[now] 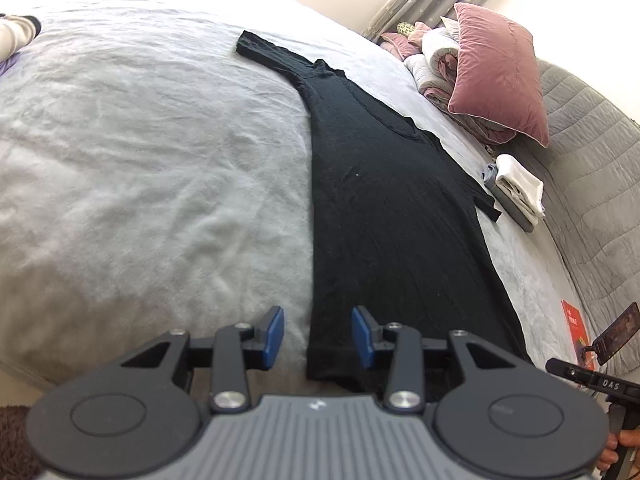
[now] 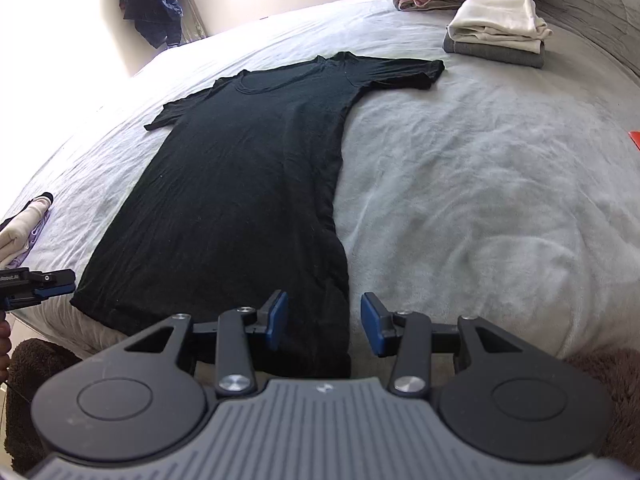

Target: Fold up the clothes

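A black short-sleeved T-shirt (image 1: pixel 384 208) (image 2: pixel 240 184) lies flat and spread out on the grey bed cover, collar far from me, hem at the near edge. My left gripper (image 1: pixel 318 336) is open just above the hem's left corner, with the shirt's side edge running between its blue pads. My right gripper (image 2: pixel 324 326) is open over the hem's right corner, nothing pinched. In the right wrist view the left gripper (image 2: pixel 52 284) shows at the far left beside the hem.
A folded stack of white and grey clothes (image 2: pixel 496 32) (image 1: pixel 516 192) sits near the headboard. Pink pillow and bundled quilt (image 1: pixel 480 76) lie at the head. More clothes (image 2: pixel 24 224) rest at the bed's left edge. A phone on a mount (image 1: pixel 616 334) stands at the right.
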A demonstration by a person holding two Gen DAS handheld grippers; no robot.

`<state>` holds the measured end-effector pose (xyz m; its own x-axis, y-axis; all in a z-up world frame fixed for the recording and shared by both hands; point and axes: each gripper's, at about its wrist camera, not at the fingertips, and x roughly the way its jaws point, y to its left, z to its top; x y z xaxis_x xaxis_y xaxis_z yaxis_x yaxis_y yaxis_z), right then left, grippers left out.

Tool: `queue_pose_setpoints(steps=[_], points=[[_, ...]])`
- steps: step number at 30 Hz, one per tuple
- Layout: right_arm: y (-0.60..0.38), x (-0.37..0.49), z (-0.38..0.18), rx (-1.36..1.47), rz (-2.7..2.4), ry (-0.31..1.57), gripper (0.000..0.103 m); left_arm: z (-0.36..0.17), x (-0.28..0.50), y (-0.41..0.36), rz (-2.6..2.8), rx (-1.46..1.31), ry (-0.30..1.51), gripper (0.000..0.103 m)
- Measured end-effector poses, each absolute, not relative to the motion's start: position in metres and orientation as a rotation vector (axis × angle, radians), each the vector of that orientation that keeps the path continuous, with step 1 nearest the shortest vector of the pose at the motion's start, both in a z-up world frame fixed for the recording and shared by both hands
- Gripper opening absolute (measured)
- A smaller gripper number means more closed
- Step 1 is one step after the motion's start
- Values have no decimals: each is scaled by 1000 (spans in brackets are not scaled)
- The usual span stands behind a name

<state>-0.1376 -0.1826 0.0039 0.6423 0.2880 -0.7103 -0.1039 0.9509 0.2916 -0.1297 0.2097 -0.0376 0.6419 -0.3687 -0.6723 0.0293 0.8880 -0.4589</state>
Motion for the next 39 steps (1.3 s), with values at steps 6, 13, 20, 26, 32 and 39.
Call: queue_pose_setpoints(steps=[6, 13, 20, 26, 32, 39], points=[[-158, -112, 12, 291, 377, 799, 45, -35, -131, 180, -204, -298, 760, 8], [-89, -57, 11, 314, 675, 779, 45, -31, -137, 146, -259, -138, 656, 2], [-22, -3, -7, 289, 842, 834, 40, -41, -128, 118, -351, -56, 682, 2], [-12, 19, -40, 283, 832, 919, 0, -43, -121, 125, -403, -96, 708, 4], [-49, 28, -64, 513, 807, 950, 0, -44, -100, 185, -391, -461, 733, 12], [-59, 23, -67, 559, 803, 945, 0, -79, -46, 220, -341, -778, 818, 11]])
